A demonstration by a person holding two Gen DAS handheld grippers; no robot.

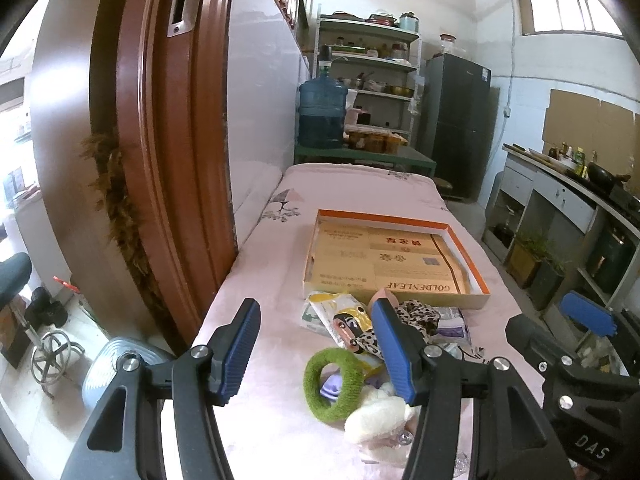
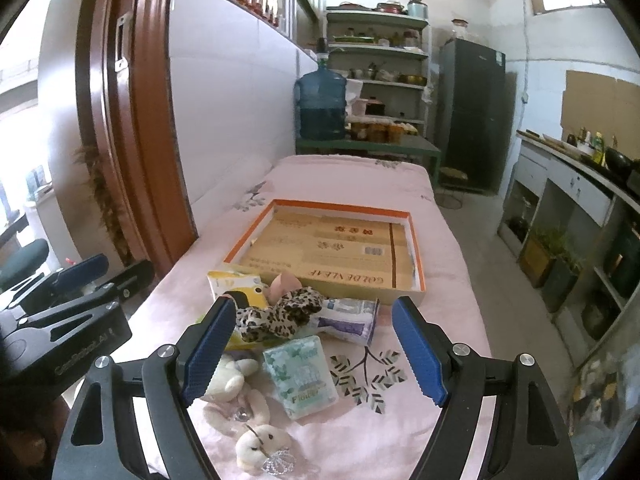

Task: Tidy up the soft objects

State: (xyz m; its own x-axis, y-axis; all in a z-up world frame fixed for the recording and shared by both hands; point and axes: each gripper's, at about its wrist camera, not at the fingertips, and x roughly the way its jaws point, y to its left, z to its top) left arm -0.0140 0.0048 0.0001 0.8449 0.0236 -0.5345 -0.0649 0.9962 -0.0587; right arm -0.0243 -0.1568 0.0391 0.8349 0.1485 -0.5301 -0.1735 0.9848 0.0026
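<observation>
Landmark: a flat cardboard box (image 2: 332,252) with an orange rim is seen lying open on the pink bed cover (image 2: 432,424). All places below are told from this box.

Box inside: only printed card is seen in it.

Soft things: a small heap is seen just in front of the box, on the side near the cameras.

Leopard cloth (image 2: 280,314): it is laid on top of the heap, close to the front wall of the box.

Yellow packet (image 2: 236,284): it is seen at the front left corner of the box, partly under the leopard cloth.

Purple tissue pack (image 2: 350,320): it is laid just in front of the box, touching the leopard cloth.

Green tissue pack (image 2: 302,378): it is found a bit farther from the box, lying flat.

Green ring (image 1: 332,384): a fuzzy ring is seen at the near left side of the heap, farther from the box than the leopard cloth.

White plush toy (image 2: 240,384): it is laid nearest the cameras, farthest from the box.

Left gripper (image 1: 316,360): it is held in front of the box, over the left side of the heap. Its fingers are spread wide and nothing is held.

Right gripper (image 2: 316,354): it is held in front of the box, above the tissue packs. Its fingers are spread wide and nothing is held.
</observation>
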